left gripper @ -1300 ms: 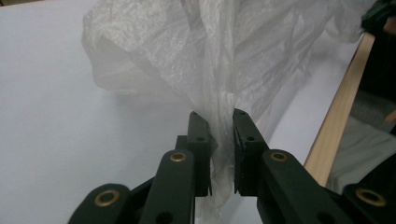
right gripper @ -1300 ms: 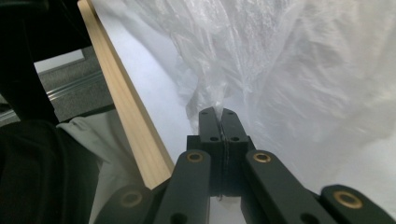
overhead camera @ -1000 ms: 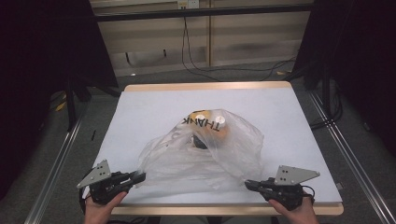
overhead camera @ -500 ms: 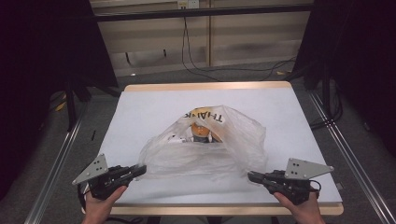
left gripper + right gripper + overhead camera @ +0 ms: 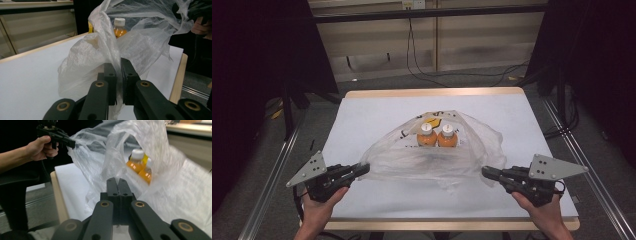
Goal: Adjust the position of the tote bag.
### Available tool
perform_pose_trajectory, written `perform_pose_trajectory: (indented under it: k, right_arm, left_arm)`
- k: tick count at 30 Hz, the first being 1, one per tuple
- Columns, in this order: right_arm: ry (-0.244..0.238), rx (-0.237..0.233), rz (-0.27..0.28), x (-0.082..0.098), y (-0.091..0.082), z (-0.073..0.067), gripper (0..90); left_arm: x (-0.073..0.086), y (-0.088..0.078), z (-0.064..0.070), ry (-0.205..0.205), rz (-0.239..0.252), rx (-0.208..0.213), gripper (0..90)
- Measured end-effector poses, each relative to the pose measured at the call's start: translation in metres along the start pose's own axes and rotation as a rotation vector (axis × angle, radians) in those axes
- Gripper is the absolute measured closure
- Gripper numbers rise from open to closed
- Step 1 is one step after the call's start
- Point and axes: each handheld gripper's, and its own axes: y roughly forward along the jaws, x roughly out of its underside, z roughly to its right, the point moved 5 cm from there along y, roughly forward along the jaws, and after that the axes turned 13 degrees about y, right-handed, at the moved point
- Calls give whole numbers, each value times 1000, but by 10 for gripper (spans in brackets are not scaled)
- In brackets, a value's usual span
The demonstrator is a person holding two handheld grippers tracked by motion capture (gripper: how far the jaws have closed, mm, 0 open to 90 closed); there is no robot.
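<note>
Leftmost, the left tongs [image 5: 361, 169] pinched the edge of a clear plastic bag [image 5: 437, 150], film caught between the jaws (plain in the left gripper view). Mid-surface [image 5: 372, 115], the bag was stretched wide, with two orange bottles [image 5: 437, 136] upright side by side inside. Rightmost, the right tongs [image 5: 488, 173] were pressed together on the bag's opposite edge.

White-topped table [image 5: 377, 120], wood edge; grey floor [image 5: 377, 85]; black cables [image 5: 422, 70]; dark surroundings.

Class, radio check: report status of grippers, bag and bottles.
Left gripper and right gripper shut on thin clear plastic bag. Two orange white-capped bottles upright inside. Nothing obstructing.
</note>
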Motion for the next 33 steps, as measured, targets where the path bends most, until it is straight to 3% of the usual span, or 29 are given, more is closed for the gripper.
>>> perform_pose_trajectory:
  k: [6,13,19,22,23,28,33]
  right_arm:
    - [-25,0,68,-28,-5,3,900]
    - [-24,-9,115,-48,-3,6,900]
    - [-30,-14,193,-79,-2,13,900]
    - [-32,-6,211,-86,-3,18,900]
    - [-24,-11,224,-90,-3,20,900]
    - [-14,0,278,-110,-6,28,900]
    - [-22,19,337,-138,-13,35,900]
  left_arm:
    - [-23,0,-10,23,23,-9,854]
    - [-40,2,-19,30,58,-18,854]
    - [-57,1,-32,36,75,-38,860]
    - [-65,3,-38,21,91,-42,861]
    - [-67,3,-40,36,81,-45,861]
    - [-77,6,-48,32,103,-44,864]
    - [-87,9,-54,11,114,-48,865]
